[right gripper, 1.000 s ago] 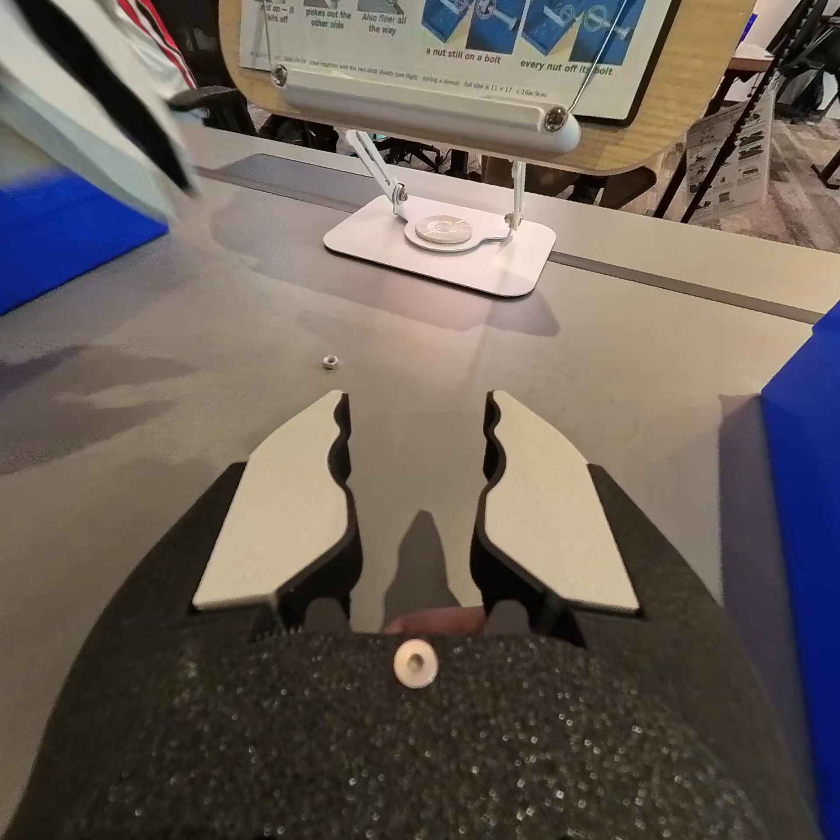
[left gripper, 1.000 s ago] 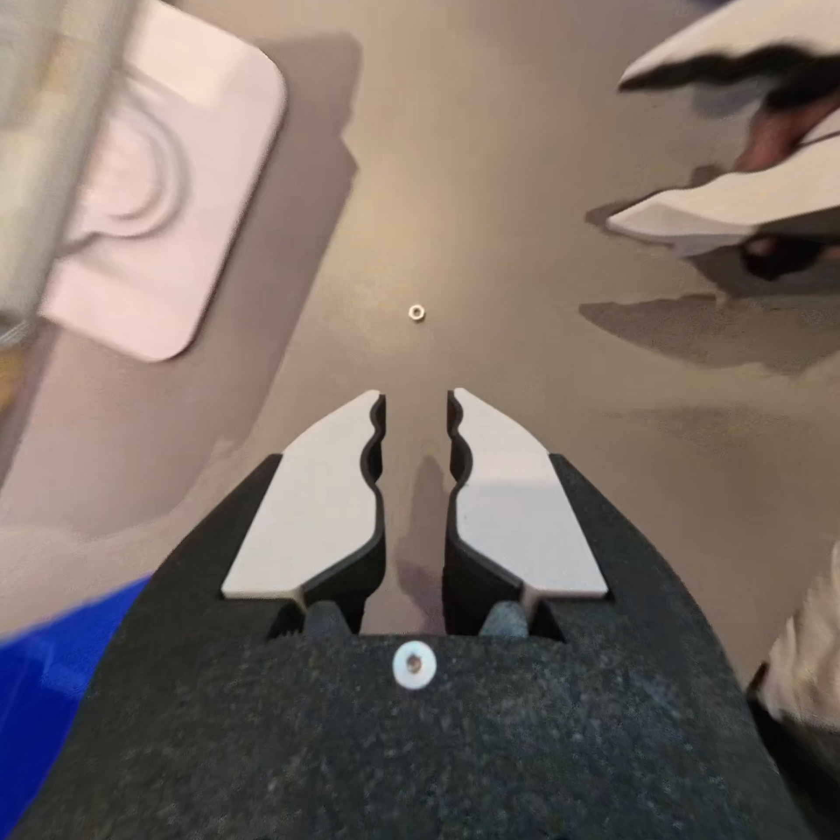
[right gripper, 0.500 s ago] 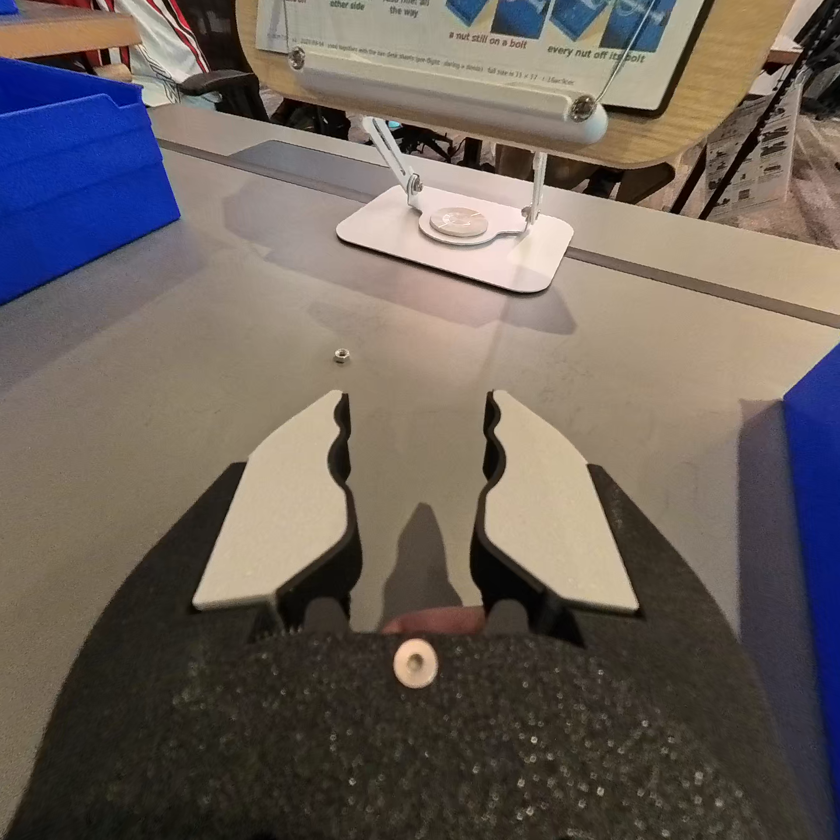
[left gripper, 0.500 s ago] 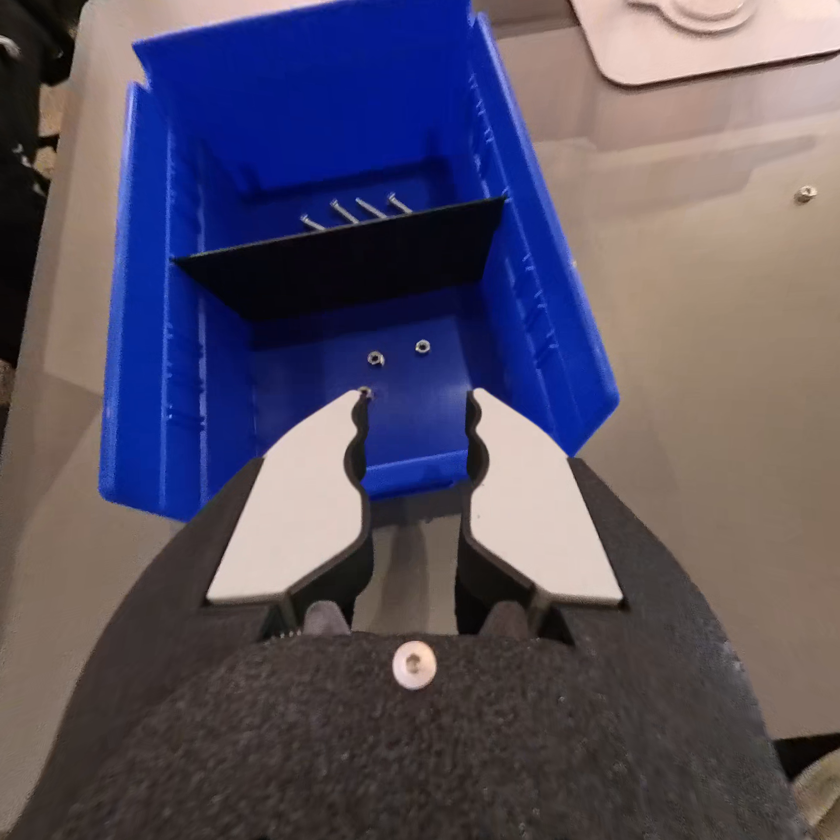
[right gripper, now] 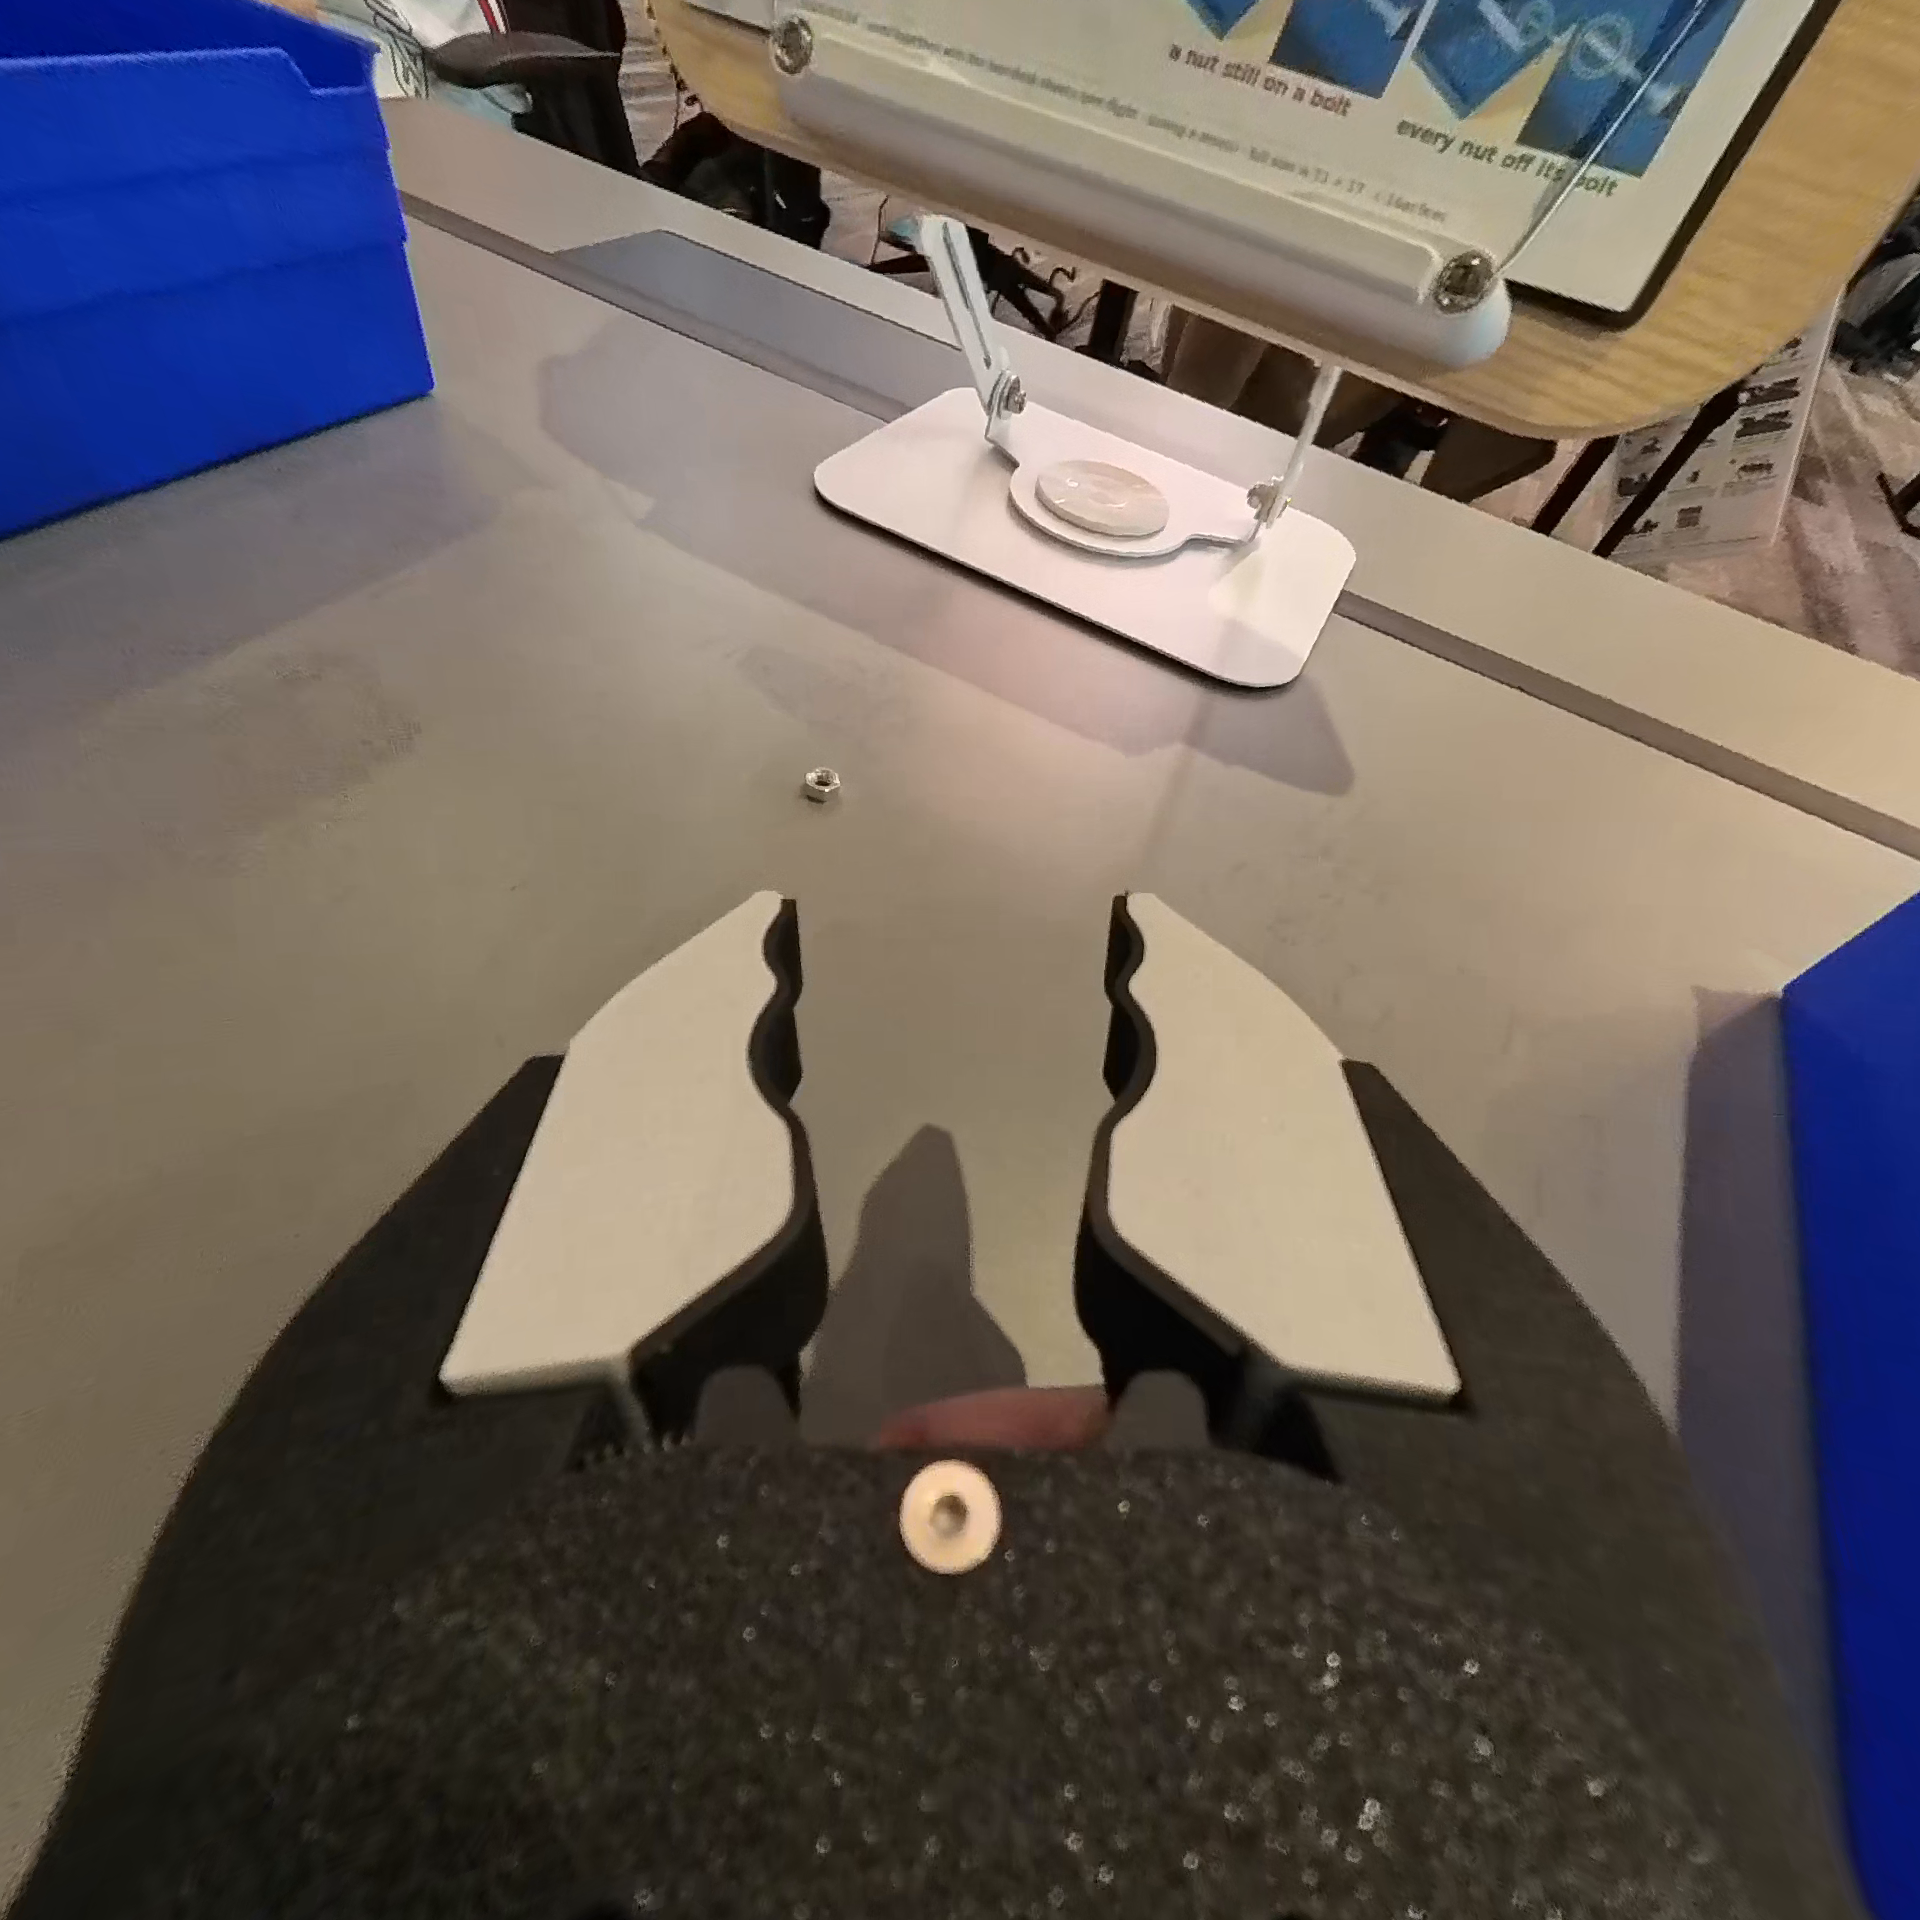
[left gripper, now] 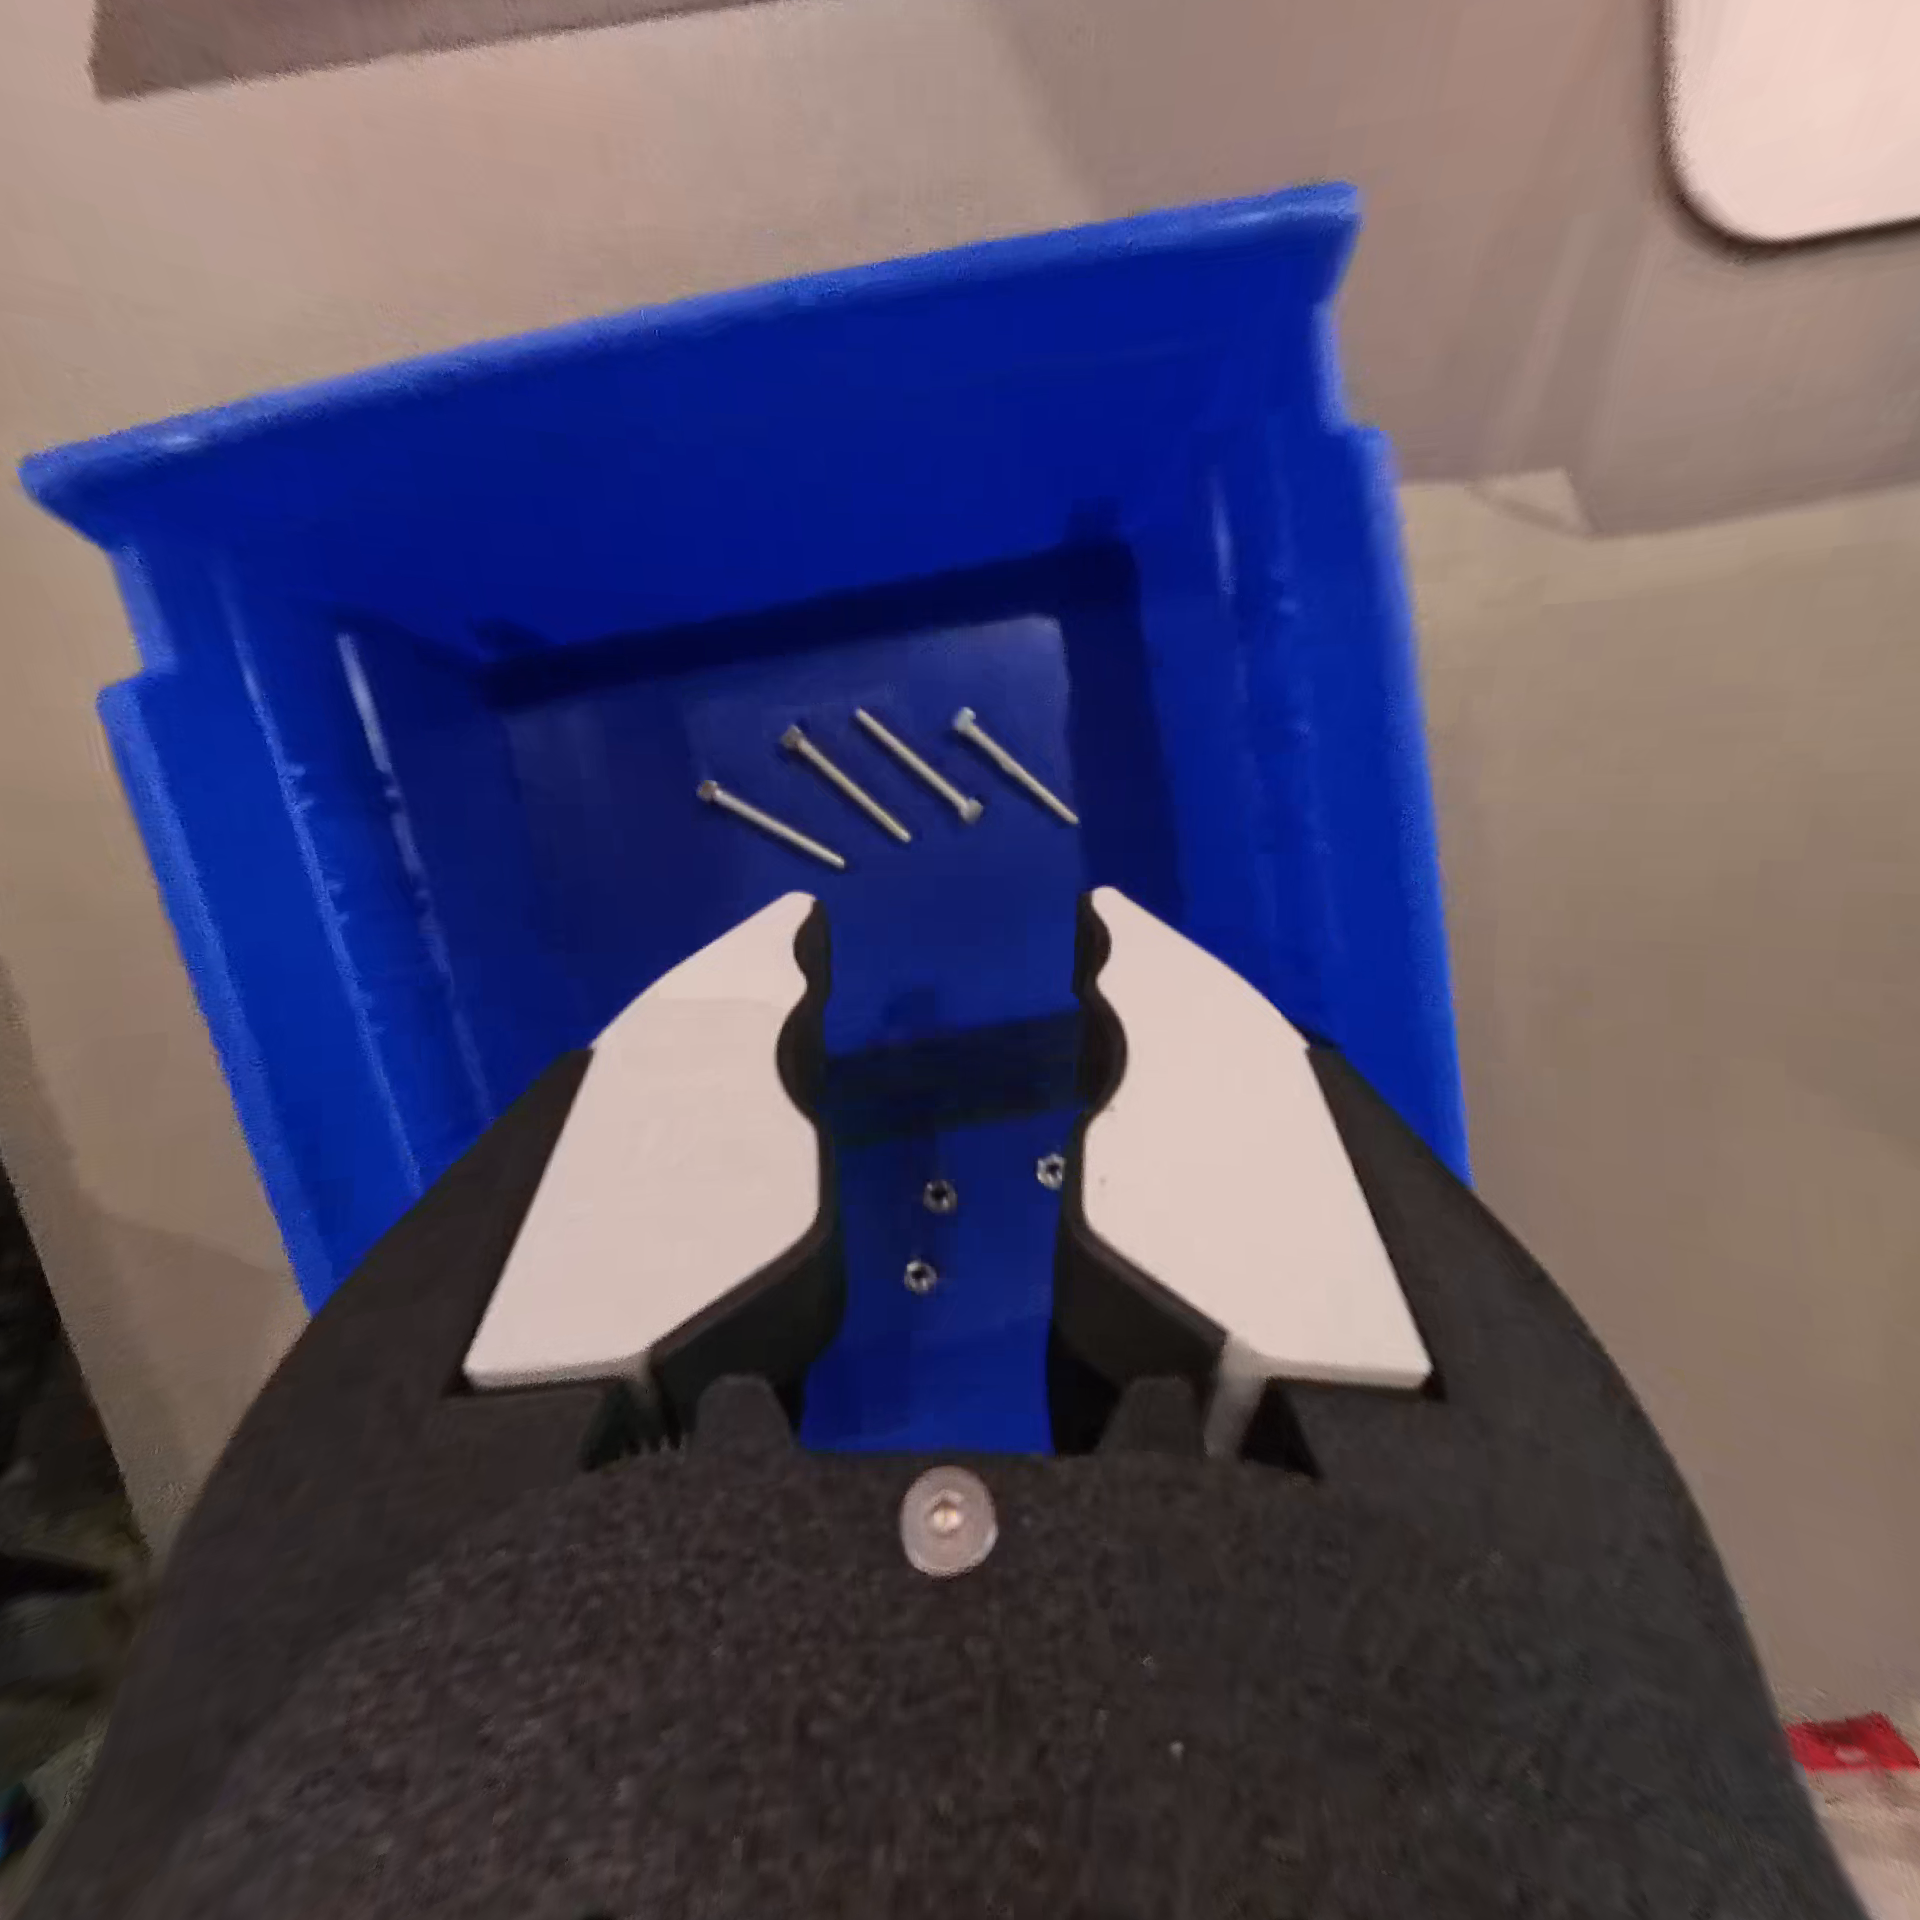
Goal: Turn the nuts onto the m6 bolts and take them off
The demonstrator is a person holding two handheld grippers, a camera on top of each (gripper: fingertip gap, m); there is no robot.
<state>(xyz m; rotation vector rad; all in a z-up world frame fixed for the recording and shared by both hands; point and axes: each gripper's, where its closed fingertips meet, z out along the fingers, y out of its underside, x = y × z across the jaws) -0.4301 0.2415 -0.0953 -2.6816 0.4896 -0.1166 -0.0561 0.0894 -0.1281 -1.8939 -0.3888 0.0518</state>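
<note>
My left gripper (left gripper: 948, 914) is open and empty, hovering over a blue bin (left gripper: 312, 790). Several long bolts (left gripper: 883, 774) lie side by side in the bin's far compartment, just ahead of my fingertips. Three nuts (left gripper: 940, 1197) lie in the near compartment, behind a dark divider (left gripper: 956, 1075) and below my fingers. My right gripper (right gripper: 948, 909) is open and empty above the grey table (right gripper: 312, 831). A single loose nut (right gripper: 821, 781) lies on the table, ahead and left of its left fingertip.
A white stand base (right gripper: 1091, 540) holding a wooden board with an instruction sheet (right gripper: 1351, 94) stands at the back of the table. The blue bin (right gripper: 187, 270) sits far left in the right wrist view. Another blue bin's edge (right gripper: 1849, 1247) is at the right. Spacing between my two grippers at the tips: around 40 centimeters. My right gripper's tips are some 11 centimeters from the single loose nut (right gripper: 821, 781).
My left gripper swung from the table's middle to over the blue bin, moved forward past the nuts toward the bolts, and its jaws widened. The right gripper stayed open and shifted only slightly.
</note>
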